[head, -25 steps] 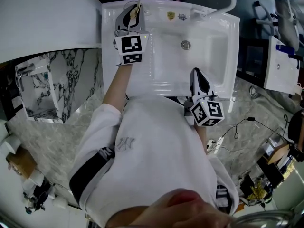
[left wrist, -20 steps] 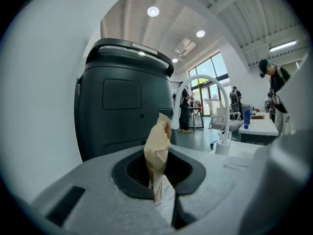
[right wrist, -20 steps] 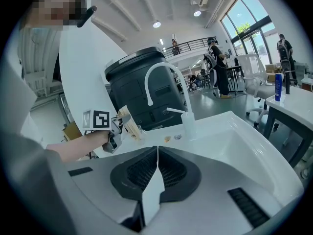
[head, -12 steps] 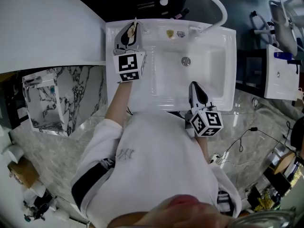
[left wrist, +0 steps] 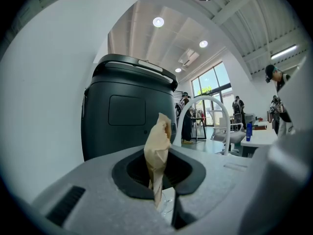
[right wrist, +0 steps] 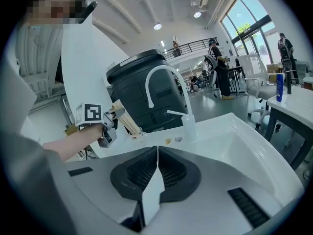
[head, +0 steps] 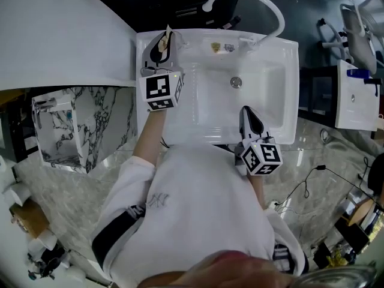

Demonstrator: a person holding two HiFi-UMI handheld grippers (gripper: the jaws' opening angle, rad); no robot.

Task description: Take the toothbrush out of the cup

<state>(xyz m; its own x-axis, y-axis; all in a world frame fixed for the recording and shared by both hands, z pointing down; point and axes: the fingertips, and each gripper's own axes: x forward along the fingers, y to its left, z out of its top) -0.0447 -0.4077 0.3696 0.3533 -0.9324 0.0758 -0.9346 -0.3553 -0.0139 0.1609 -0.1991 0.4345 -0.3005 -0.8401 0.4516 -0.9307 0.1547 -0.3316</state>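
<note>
Lifting the toothbrush (left wrist: 157,151)
Left gripper (head: 163,39) clamps it at the cup (right wrist: 137,134); right gripper (head: 245,108) closed, empty. Next: raise until it clears.

shirt (head: 198,203): white, dark sleeve band (head: 117,218) | left tongs (head: 165,38), right tongs (head: 245,109): grey-black, checker-marked cubes (head: 161,90)

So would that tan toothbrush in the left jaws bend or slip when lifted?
Probably stiff: the toothbrush juts straight from the left gripper. Likely light, being so thin. Its tan surface looks papery, so it might crumple or slide a little in the jaws.
</note>
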